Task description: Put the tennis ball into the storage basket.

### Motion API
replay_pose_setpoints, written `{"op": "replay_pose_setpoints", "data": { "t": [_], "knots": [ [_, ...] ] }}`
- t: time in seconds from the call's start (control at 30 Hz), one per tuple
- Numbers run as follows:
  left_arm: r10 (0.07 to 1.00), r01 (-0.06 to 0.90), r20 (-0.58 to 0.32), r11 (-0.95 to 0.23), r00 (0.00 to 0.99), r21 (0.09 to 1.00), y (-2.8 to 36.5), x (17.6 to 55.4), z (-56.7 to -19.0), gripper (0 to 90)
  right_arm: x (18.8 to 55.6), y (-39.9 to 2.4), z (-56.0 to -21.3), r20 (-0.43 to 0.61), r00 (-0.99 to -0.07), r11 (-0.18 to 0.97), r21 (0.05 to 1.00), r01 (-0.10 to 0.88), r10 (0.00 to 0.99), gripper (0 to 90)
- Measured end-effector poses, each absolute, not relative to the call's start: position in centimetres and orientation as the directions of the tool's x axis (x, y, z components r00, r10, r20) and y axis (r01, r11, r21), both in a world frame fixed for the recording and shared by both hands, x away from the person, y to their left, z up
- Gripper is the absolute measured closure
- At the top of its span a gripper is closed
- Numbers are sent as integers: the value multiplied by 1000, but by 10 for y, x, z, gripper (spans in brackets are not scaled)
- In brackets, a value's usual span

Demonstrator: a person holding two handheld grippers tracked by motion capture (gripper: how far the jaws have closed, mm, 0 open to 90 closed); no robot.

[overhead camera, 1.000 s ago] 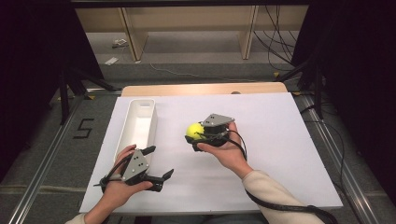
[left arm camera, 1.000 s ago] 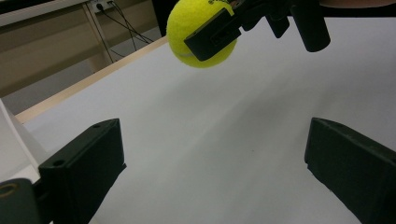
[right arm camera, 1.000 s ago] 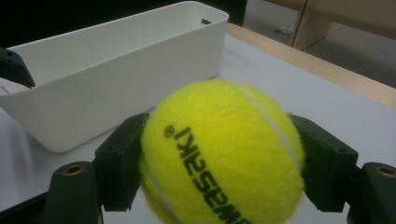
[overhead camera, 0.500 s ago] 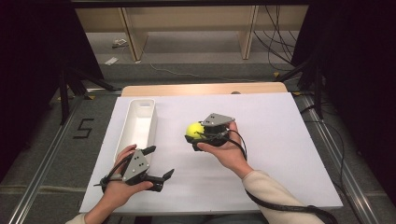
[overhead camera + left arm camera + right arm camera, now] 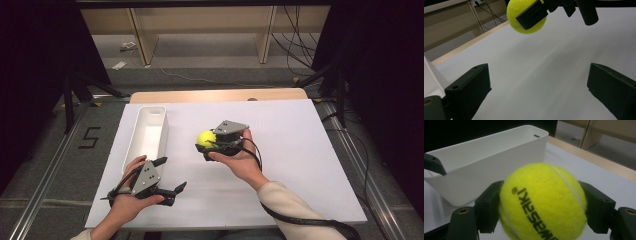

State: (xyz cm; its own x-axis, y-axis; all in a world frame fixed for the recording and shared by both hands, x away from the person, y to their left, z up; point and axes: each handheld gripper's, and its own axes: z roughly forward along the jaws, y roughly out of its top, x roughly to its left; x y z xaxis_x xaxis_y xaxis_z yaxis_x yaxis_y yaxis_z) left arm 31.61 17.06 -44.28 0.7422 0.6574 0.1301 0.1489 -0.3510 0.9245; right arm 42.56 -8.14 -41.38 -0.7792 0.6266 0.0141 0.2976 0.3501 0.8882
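Ball (image 5: 205,138) x1 in right gripper (image 5: 207,145); tray (image 5: 146,136) x1, prob. empty.

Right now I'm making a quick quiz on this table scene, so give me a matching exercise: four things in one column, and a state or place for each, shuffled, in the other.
Column one:
1. tennis ball
2. white bin
3. left gripper
4. right gripper

Column two:
a. jaws wide apart, nothing between them
b. closed on a round thing, held above the table
c. yellow, clamped between two black jaws
d. long and open-topped, standing on the left part of the white table

Pairs: 1-c, 2-d, 3-a, 4-b
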Motion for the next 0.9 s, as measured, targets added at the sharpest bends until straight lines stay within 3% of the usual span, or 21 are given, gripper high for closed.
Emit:
{"op": "replay_pose_setpoints", "data": {
  "t": [0.9],
  "knots": [
    [653,144,135,-356,746,923,171,315,-443,42,427,-65,-412,12,-791,352,891,285,611,267]
  ]
}}
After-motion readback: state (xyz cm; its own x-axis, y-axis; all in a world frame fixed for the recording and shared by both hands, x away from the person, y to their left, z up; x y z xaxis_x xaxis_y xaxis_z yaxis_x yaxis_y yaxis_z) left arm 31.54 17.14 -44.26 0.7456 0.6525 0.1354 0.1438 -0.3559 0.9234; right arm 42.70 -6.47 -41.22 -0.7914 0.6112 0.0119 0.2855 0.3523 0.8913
